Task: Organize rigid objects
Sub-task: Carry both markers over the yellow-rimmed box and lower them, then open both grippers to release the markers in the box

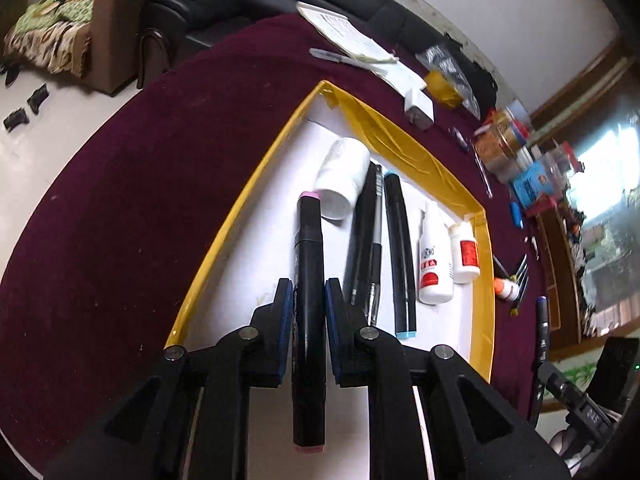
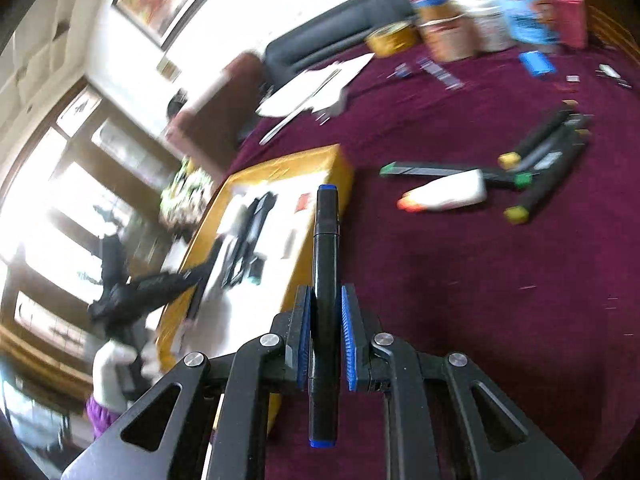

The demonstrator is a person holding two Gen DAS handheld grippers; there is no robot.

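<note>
Yellow-taped shallow tray (image 1: 404, 148), white floor, set on a maroon velvet tablecloth (image 1: 140, 200). Contents, side by side along the tray: a white cylindrical plastic jar (image 1: 344, 174) on its side, a black and grey pen (image 1: 366, 236), a black marker with pale blue end caps (image 1: 400, 256), a white squeeze bottle with red label (image 1: 434, 264), a small white bottle with red label (image 1: 464, 252).

Left gripper (image 1: 308, 300): jaws nearly closed, blue pads clamped on a black marker with pink end caps (image 1: 308, 280), pitched steeply down over the tray's bare near-left floor.

Right gripper (image 2: 325, 312): jaws nearly closed on a black marker with blue end caps (image 2: 326, 264), angled down over the cloth just beside the tray's yellow wall (image 2: 320, 168). View blurred.

Awaiting sorting on the cloth, well apart from the tray: a white bottle with orange tip (image 2: 444, 196) and a loose cluster of black markers with yellow and green caps (image 2: 548, 160).

Handling note, as judgement: lower the pink-capped marker flat and parallel to the stowed pens, in the free strip left of the jar, before parting the pads; release low so it does not roll. Bring the blue-capped marker in only once the left tool is clear.
</note>
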